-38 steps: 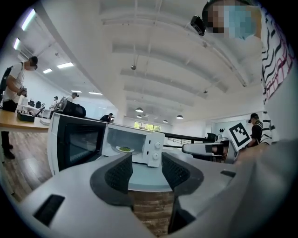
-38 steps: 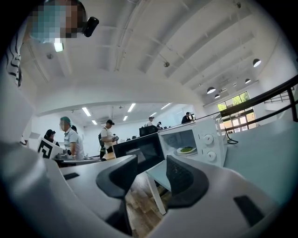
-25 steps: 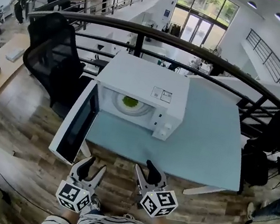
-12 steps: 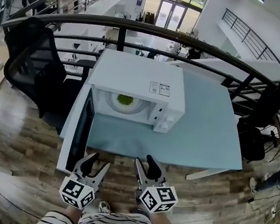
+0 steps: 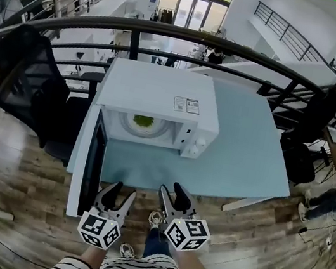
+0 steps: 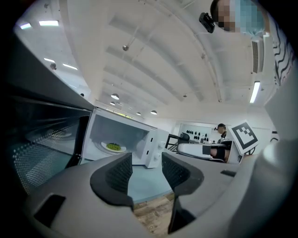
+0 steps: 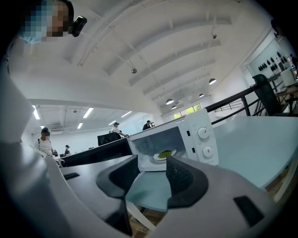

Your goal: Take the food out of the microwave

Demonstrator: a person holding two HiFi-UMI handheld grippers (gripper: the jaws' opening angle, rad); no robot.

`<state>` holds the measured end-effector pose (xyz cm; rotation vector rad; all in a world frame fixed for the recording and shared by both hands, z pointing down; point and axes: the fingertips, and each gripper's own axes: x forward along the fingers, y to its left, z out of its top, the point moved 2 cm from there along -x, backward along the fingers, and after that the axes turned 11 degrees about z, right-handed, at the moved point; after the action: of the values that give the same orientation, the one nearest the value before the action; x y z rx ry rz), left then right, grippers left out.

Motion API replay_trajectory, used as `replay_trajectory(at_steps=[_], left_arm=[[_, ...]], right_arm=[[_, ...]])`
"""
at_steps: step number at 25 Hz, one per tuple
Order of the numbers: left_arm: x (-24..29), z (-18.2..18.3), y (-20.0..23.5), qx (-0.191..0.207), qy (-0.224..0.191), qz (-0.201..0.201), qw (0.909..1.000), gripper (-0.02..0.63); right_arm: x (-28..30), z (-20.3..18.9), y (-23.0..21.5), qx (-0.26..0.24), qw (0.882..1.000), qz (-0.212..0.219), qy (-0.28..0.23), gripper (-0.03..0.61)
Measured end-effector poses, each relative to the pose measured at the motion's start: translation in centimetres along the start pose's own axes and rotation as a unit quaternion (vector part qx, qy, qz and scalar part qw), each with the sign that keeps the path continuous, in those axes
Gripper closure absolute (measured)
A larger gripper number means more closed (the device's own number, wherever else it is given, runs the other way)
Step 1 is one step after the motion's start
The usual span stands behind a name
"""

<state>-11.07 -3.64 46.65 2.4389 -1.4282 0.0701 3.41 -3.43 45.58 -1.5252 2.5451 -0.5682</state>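
Note:
A white microwave (image 5: 156,93) stands on a pale blue table (image 5: 247,157) with its door (image 5: 88,161) swung open to the left. Inside, green food (image 5: 143,120) lies on a white plate (image 5: 132,128); the plate (image 6: 113,148) shows in the left gripper view and also in the right gripper view (image 7: 164,155). My left gripper (image 5: 117,193) and right gripper (image 5: 169,194) hover side by side before the table's near edge, short of the microwave. Both stand open with nothing between their jaws.
A black office chair (image 5: 29,83) stands left of the table. A black railing (image 5: 172,35) runs behind the microwave. The open door juts past the table's near left corner, close to my left gripper. Wooden floor lies below. People sit at desks far off at the back left.
Both grippers have come a little closer to the table's near edge. The view has swung so the microwave now faces me more squarely.

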Motion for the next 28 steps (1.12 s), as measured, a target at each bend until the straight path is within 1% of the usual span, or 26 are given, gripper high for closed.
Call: replay_trajectory(at_steps=[2, 4, 5, 7, 12, 18, 23, 28], left_arm=[[0.7, -0.1, 0.6, 0.01, -0.002, 0.031, 0.9995, 0.436], [0.9, -0.1, 1.3, 0.024, -0.008, 0.071, 0.9971, 0.436], [0.9, -0.1, 1.8, 0.027, -0.012, 0.091, 0.9954, 0.421], [0.9, -0.1, 2.8, 0.024, -0.015, 0.119, 0.9925, 0.416], [1.3, -0.1, 4.0, 0.002, -0.011, 0.163, 0.9866, 0.389], [1.6, -1.4, 4.1, -0.024, 0.005, 0.185, 0.9824, 0.374], [2.6, -3.1, 3.5, -0.039, 0.023, 0.188, 0.9812, 0.374], [4.9, -3.7, 3.7, -0.049, 0.029, 0.185, 0.981, 0.374]], right_arm=[[0.9, -0.1, -0.8, 0.002, 1.0, 0.003, 0.004, 0.391], [1.9, -0.1, -1.7, 0.004, 1.0, 0.008, 0.01, 0.391], [2.4, -0.1, -2.1, 0.004, 1.0, 0.011, 0.013, 0.391], [3.4, 0.0, -2.8, 0.005, 1.0, 0.016, 0.019, 0.391], [6.2, 0.0, -4.3, 0.011, 0.998, 0.034, 0.042, 0.391], [9.5, -0.4, -5.2, 0.011, 0.995, 0.064, 0.07, 0.391], [12.1, -0.5, -6.4, 0.009, 0.994, 0.078, 0.081, 0.391], [14.2, -0.1, -7.6, -0.002, 0.993, 0.083, 0.085, 0.391]])
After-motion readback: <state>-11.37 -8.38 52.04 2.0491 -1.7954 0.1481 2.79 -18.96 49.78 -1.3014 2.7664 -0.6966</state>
